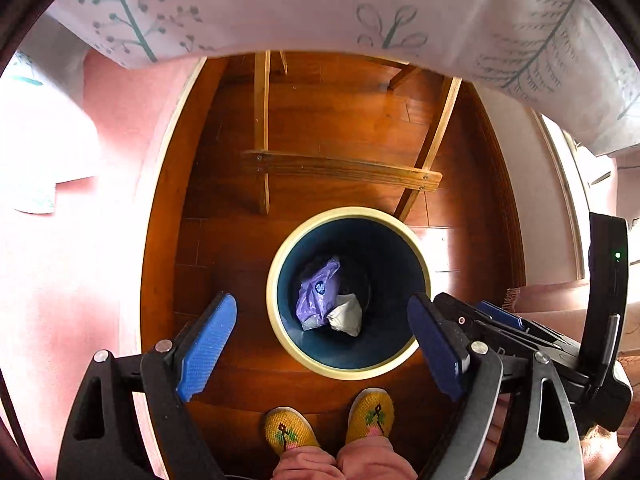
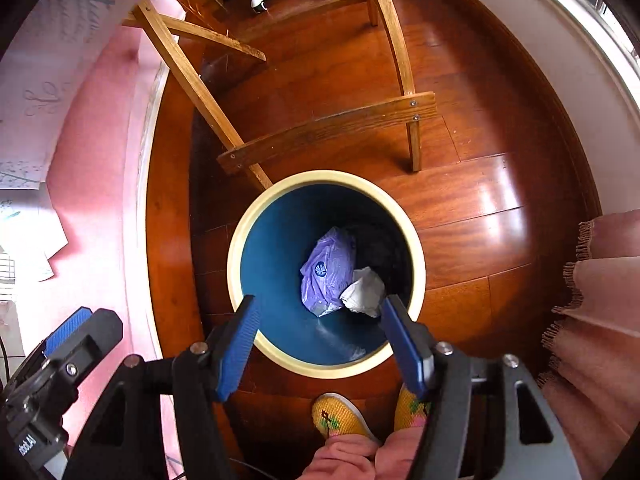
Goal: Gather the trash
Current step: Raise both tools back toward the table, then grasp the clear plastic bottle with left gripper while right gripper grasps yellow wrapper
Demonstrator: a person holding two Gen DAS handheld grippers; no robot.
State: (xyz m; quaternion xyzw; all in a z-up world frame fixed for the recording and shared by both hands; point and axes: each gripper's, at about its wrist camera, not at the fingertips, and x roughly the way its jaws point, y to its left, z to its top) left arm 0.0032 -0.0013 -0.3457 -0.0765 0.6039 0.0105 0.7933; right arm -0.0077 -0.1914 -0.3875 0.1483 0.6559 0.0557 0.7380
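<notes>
Now both grippers hang over the round bin on the wooden floor. Left gripper and right gripper stand wide with nothing between them. Inside the bin lie a purple bag and crumpled white paper, touching.

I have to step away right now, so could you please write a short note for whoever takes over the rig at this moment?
Left gripper: open, empty, above the bin.
Right gripper: open, empty, also pointing down over the bin.
Round dark-blue waste bin with a cream rim: on the wooden floor in front of the person's yellow slippers.
Done: a crumpled purple plastic bag and a crumpled white paper wad lie at the bottom of the bin.
Left: no other trash is visible in these views; check the surroundings for more.
</notes>
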